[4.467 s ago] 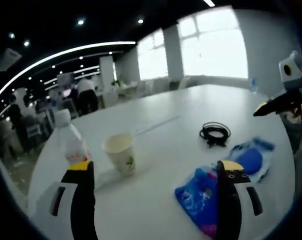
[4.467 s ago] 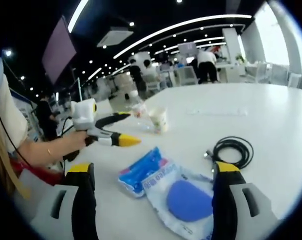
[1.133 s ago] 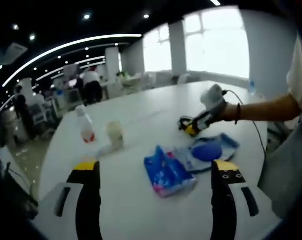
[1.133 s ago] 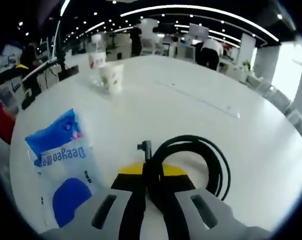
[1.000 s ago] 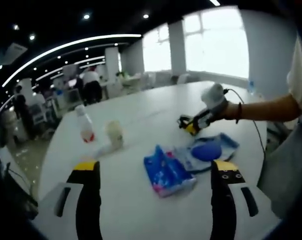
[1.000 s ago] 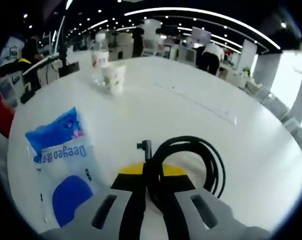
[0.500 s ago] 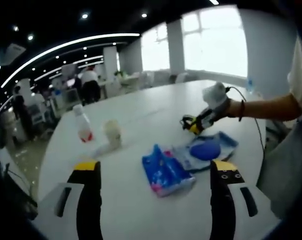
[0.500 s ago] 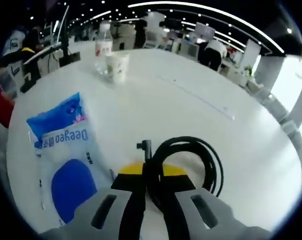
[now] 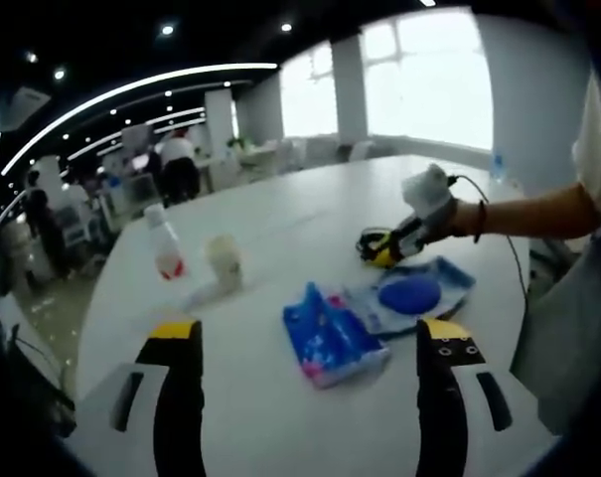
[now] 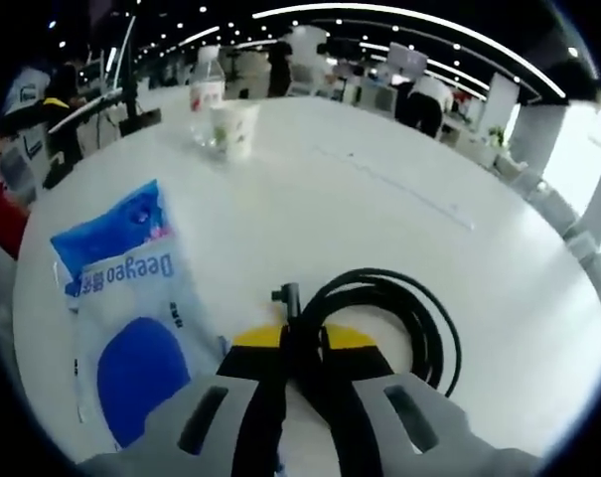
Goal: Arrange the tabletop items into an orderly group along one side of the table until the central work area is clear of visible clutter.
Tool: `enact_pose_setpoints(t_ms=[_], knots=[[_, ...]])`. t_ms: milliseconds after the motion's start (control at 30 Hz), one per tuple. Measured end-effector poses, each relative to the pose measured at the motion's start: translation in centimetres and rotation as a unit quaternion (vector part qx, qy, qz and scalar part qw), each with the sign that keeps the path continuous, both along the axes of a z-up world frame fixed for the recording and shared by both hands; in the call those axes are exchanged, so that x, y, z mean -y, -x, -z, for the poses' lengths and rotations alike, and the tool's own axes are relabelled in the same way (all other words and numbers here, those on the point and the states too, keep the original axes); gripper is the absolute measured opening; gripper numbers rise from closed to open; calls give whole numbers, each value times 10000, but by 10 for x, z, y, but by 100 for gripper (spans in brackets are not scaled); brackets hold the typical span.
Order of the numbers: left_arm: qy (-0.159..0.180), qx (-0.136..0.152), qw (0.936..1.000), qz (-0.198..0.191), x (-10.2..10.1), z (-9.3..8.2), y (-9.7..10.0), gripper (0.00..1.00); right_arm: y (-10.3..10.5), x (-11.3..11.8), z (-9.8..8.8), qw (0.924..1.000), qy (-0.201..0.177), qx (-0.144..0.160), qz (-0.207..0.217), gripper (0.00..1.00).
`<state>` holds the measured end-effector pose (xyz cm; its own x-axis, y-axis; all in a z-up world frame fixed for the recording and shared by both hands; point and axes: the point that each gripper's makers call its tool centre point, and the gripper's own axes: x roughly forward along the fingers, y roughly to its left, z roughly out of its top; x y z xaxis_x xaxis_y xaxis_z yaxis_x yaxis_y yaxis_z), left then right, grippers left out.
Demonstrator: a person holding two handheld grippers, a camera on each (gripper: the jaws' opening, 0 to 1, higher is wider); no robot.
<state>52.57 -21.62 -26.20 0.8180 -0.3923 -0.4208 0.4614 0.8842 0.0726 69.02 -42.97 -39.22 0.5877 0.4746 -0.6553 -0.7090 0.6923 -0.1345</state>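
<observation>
In my right gripper view, my right gripper (image 10: 302,348) has its two yellow-tipped jaws pressed together around one coiled black cable (image 10: 399,313), pinching the coil's near side. The rest of the loop lies on the white table (image 10: 379,199) just ahead. To the cable's left lie two packets, touching each other: one clear pouch (image 10: 131,348) with a blue oval inside, and one blue bag (image 10: 106,238) just beyond it. Farther off, near the table's far edge, stand one paper cup (image 10: 232,129) and one bottle (image 10: 207,94) with a red label, side by side.

In my left gripper view, my left gripper (image 9: 300,338) hangs above the table (image 9: 280,417) with its two jaws spread wide, holding nothing. I count the same five items there: one bottle (image 9: 164,253), one cup (image 9: 224,263), one blue bag (image 9: 330,333), one pouch (image 9: 414,296), and the cable (image 9: 370,238) caught in the right gripper (image 9: 384,250), which a hand (image 9: 429,204) holds from the right. The bag and pouch sit between my jaws, mid-table.
</observation>
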Motion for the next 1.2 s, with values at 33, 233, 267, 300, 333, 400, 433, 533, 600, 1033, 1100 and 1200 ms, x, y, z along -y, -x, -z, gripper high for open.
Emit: enact_pose_setpoints(t_ms=[33, 233, 267, 300, 333, 400, 433, 533, 600, 1033, 1100, 1200], knots=[[-3, -8, 10000, 1, 0, 0, 0, 86, 0, 0, 0, 9998, -126, -61, 150, 13], [-38, -42, 10000, -12, -2, 3, 1, 85, 1, 2, 2, 9986, -308, -269, 326, 21], [-31, -38, 10000, -13, -2, 3, 1, 85, 3, 3, 2, 9980, -360, -336, 389, 24], [-24, -34, 10000, -8, -2, 2, 1, 85, 3, 3, 2, 9976, -406, -364, 433, 27], [-22, -31, 10000, -2, -2, 2, 1, 85, 4, 4, 0, 9969, -458, -402, 494, 31], [-27, -38, 10000, 15, -1, 2, 1, 86, 3, 2, -8, 9942, -744, -371, 683, 37], [-16, -36, 10000, 20, -1, 2, 1, 86, 1, 1, -14, 9935, -853, -254, 713, 41], [-18, -14, 10000, 31, -1, 1, 0, 89, 1, 0, -29, 9902, -1129, -125, 807, 50], [24, 7, 10000, 26, -1, -1, -1, 90, 0, 0, -38, 9874, -1286, -88, 915, 61], [102, -5, 9996, 257, 11, -5, 0, 93, 15, 2, -68, 9750, -1865, -180, 1192, 99], [87, 10, 9994, 325, 14, -6, -1, 93, 20, 4, -73, 9746, -1892, -170, 1188, 99], [138, 9, 9991, 405, 19, -8, -1, 93, 27, 9, -81, 9722, -1962, -206, 1263, 99]])
